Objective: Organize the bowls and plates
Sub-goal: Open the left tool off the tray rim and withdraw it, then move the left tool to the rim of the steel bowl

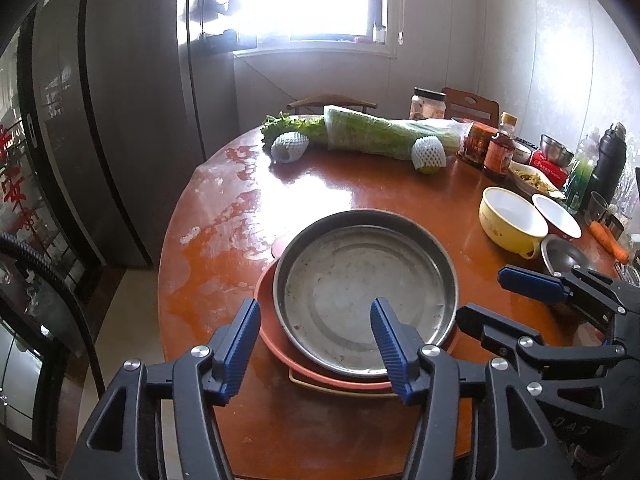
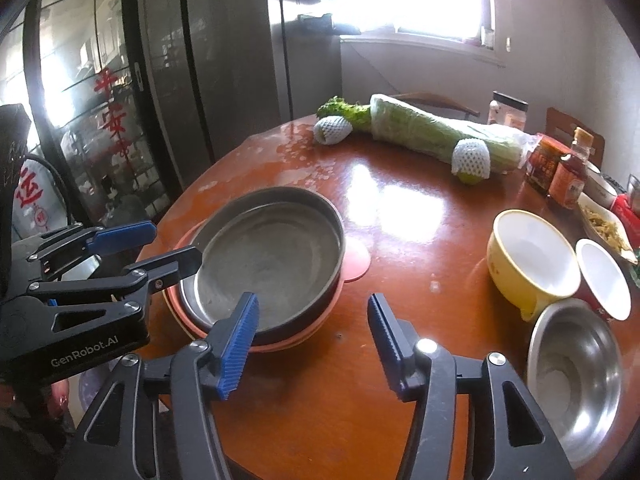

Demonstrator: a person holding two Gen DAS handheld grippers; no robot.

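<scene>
Both your sets of jaws stand apart with nothing clamped. In the left wrist view your left gripper [image 1: 316, 324] straddles the near rim of the steel pan [image 1: 366, 294] at lower centre; its right pad lies over the pan floor, though you cannot tell that it touches. In the right wrist view your right gripper [image 2: 312, 320] hangs over bare wood, its left pad just beside the pan's near right rim.

The pan sits on a stack of pink plates [image 1: 268, 312], left of centre on the round wooden surface [image 2: 400, 208]. The yellow bowl [image 2: 530, 258], the red bowl with a white inside [image 2: 604, 278] and the steel bowl [image 2: 576, 380] cluster at the right edge.

The plate stack looks settled, so the bowls seem next. Swing your right gripper toward the yellow bowl, take one wall between the jaws, and nest the smaller bowls afterwards.

"GenRobot.AI" reads on the left gripper's body at lower left. Red Chinese characters mark the glass cabinet door [image 2: 112, 120] at upper left; the jar labels are too blurred to read.
</scene>
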